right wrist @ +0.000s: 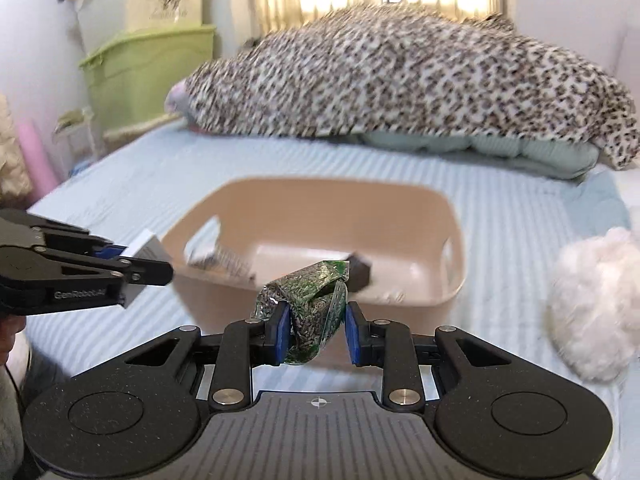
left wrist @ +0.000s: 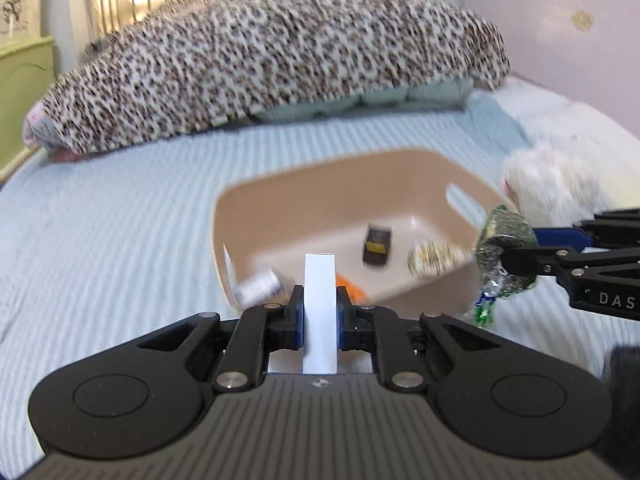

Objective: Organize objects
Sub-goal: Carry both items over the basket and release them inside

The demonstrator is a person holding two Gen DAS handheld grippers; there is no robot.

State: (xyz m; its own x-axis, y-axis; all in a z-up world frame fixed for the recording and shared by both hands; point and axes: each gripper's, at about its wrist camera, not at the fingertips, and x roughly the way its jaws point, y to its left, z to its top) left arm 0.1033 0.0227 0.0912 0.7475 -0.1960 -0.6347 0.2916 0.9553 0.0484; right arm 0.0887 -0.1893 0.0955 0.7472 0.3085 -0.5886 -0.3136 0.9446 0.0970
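A beige plastic bin (left wrist: 304, 184) (right wrist: 452, 280) sits on the striped blue bed. Inside lie a small dark box (left wrist: 377, 246) (right wrist: 359, 271), a round speckled item (left wrist: 430, 259), an orange piece (left wrist: 352, 286) and a silver-grey packet (left wrist: 260, 286) (right wrist: 218, 260). My left gripper (left wrist: 319, 308) (right wrist: 154, 258) is shut on a white box (left wrist: 319, 312) (right wrist: 145, 245), held just before the bin's near rim. My right gripper (right wrist: 316, 330) (left wrist: 505, 258) is shut on a green crinkly seed packet (right wrist: 308, 300) (left wrist: 502, 248), held at the bin's right side.
A leopard-print blanket (left wrist: 260, 60) (right wrist: 400, 76) covers a pale green quilt (right wrist: 520, 150) at the back of the bed. A white fluffy toy (left wrist: 556, 184) (right wrist: 592, 304) lies right of the bin. Green and cream storage boxes (right wrist: 148, 64) stand at the left wall.
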